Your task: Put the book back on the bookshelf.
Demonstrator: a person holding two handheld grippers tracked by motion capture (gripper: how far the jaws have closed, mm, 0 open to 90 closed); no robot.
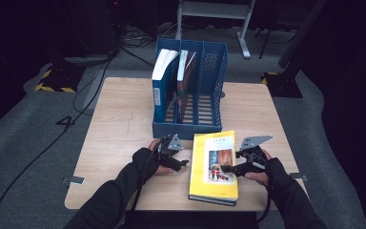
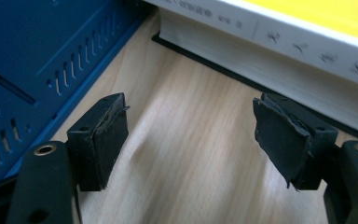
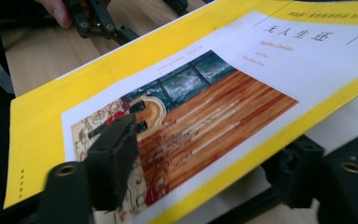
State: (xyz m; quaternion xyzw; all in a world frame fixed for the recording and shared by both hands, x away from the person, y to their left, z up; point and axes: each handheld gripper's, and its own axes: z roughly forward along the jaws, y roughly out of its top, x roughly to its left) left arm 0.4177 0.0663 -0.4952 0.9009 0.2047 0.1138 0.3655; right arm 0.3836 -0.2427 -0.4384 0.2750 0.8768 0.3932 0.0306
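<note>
A thick yellow book [image 1: 214,167] [image 3: 205,102] lies flat near the table's front edge, cover up. My right gripper [image 1: 226,168] [image 3: 207,149] comes in from the book's right side. One jaw sits on the cover picture and the other is under the page edge, so the jaws are shut on the book. My left gripper [image 1: 183,163] [image 2: 191,140] hovers just left of the book [image 2: 284,51], low over the wood. Its jaws are open with only bare table between them. The left gripper [image 3: 98,23] also shows beyond the book's far edge.
A blue file rack [image 1: 190,129] [image 2: 37,56] stands behind the book, holding a blue book [image 1: 162,81] and a second book [image 1: 185,81] in its left slots. The wooden table [image 1: 119,124] has bare room at left. Cables cross the dark floor around it.
</note>
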